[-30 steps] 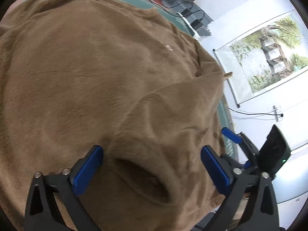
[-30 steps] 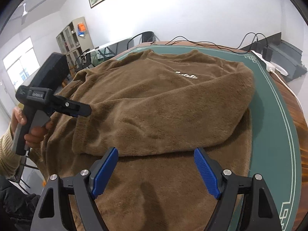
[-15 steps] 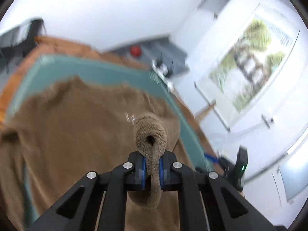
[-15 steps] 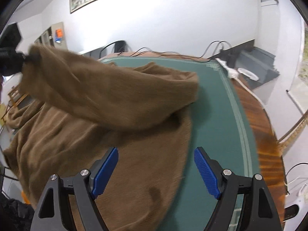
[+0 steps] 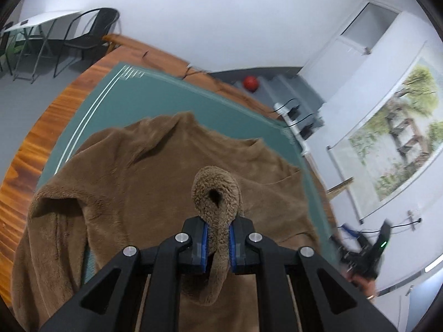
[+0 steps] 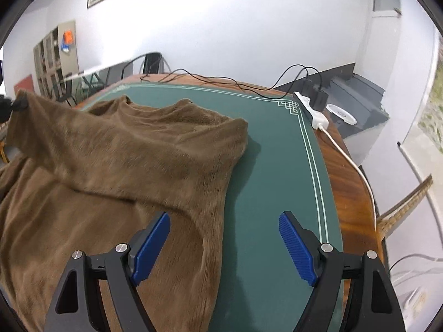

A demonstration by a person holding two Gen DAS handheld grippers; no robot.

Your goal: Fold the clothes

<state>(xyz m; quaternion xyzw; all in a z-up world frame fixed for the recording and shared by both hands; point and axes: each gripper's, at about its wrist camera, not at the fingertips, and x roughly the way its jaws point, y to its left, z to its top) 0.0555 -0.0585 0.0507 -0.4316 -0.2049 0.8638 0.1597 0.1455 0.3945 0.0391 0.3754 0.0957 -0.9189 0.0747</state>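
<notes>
Pinched between the closed jaws of the left gripper [image 5: 217,244], a sleeve cuff [image 5: 216,191] of the brown sweater [image 6: 116,149] is held above the green mat [image 6: 271,149]; the right gripper [image 6: 224,244] is held wide apart, empty

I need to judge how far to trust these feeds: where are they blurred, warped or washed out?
Left wrist view: the left gripper and the cuff it pinches are sharp; the painting and right gripper at the edge smear, and the mat border bows. Right wrist view: the sweater is slightly soft, the wall glares pale, and the right gripper stays crisp.
</notes>
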